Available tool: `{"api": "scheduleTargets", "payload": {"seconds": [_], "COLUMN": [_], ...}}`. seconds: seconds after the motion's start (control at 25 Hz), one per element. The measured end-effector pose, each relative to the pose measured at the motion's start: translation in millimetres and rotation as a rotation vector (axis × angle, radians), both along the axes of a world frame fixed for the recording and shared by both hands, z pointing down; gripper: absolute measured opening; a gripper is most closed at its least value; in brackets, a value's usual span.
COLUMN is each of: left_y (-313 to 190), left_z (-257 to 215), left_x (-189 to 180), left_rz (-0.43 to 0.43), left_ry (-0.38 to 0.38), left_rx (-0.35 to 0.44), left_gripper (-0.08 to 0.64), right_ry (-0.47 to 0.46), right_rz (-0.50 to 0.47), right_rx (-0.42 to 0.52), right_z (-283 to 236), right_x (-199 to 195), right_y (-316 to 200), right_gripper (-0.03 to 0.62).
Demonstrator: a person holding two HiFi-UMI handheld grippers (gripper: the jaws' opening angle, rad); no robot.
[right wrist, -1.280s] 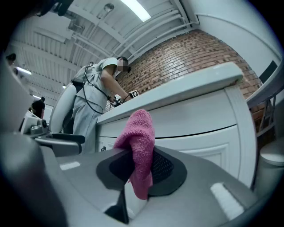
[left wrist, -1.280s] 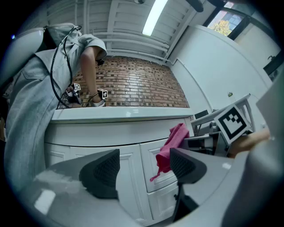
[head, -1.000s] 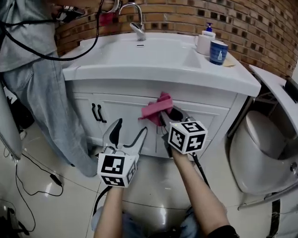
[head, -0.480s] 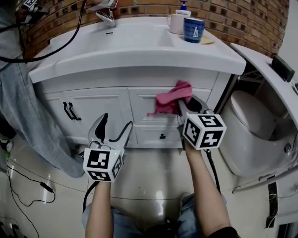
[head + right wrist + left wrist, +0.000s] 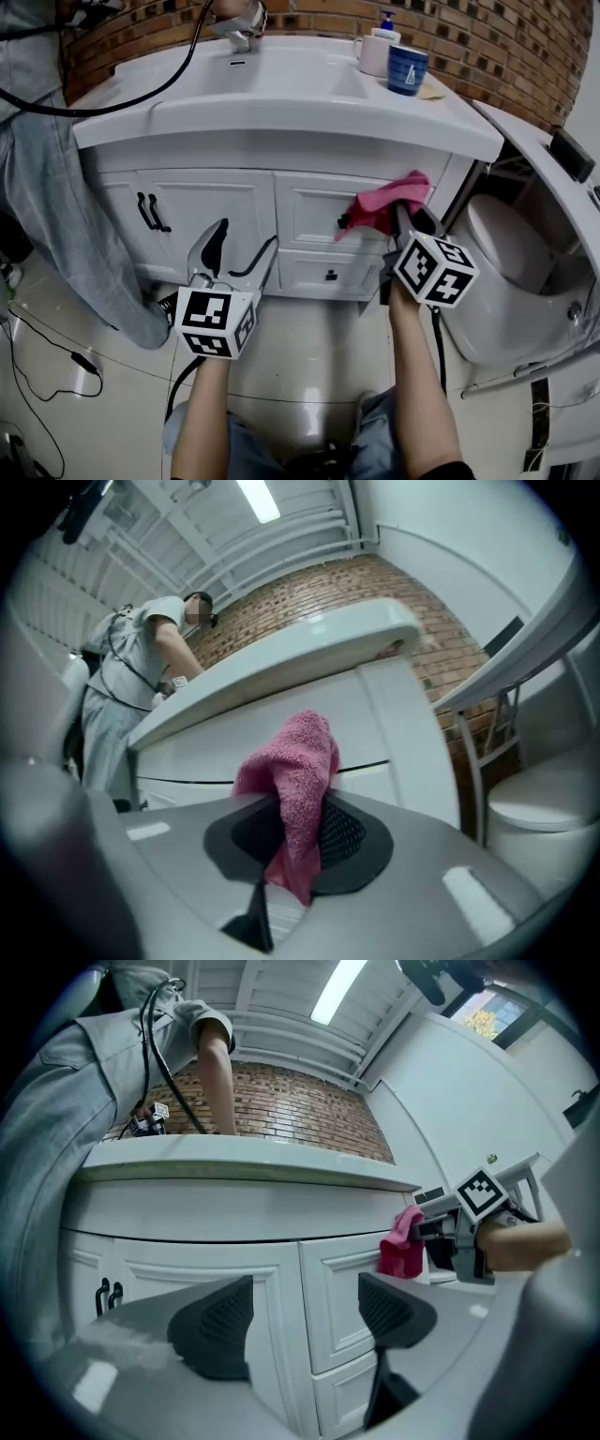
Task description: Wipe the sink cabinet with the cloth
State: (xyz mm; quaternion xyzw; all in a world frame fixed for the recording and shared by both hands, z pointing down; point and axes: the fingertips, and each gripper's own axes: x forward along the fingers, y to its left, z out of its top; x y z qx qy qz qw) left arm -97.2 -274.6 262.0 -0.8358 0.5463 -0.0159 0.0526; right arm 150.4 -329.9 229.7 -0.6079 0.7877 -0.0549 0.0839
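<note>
A pink cloth (image 5: 389, 204) is pinched in my right gripper (image 5: 405, 220), which is shut on it and holds it against the right drawer front of the white sink cabinet (image 5: 309, 211). In the right gripper view the cloth (image 5: 291, 780) bulges up from between the pads in front of the cabinet's upper right corner (image 5: 375, 714). My left gripper (image 5: 234, 258) hangs open and empty before the lower middle of the cabinet. Its view shows the cabinet doors (image 5: 197, 1279), the cloth (image 5: 403, 1243) and the right gripper (image 5: 441, 1232) off to the right.
A person in grey clothes (image 5: 42, 178) stands at the cabinet's left, cables hanging over the sink top (image 5: 281, 89). A blue cup (image 5: 408, 70) and soap bottle (image 5: 380, 49) stand at the back right. A white toilet (image 5: 511, 272) sits close on the right. Tiled floor (image 5: 84, 319) lies below.
My right gripper has carried the pink cloth rightward along the cabinet front, from the middle panel to the right drawer. The left gripper has stayed open and low.
</note>
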Motion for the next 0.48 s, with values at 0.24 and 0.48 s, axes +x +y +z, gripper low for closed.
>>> {"api": "scheduleTargets", "payload": {"seconds": [0.24, 0.48], "left_y": [1, 2], "left_z": [3, 4], "left_x": [-22, -59], "left_rz": [-0.037, -0.098], "left_ry": [0.005, 0.034], "left_rx": [-0.018, -0.030], "left_gripper": [0.354, 0.354], "right_ry": [0.232, 0.334], "right_rz": [-0.415, -0.404], "right_rx": [-0.023, -0.089], "right_z": [24, 51], "right_x": [-183, -203], "right_y": [8, -18], "right_gripper": [0.066, 0.066]}}
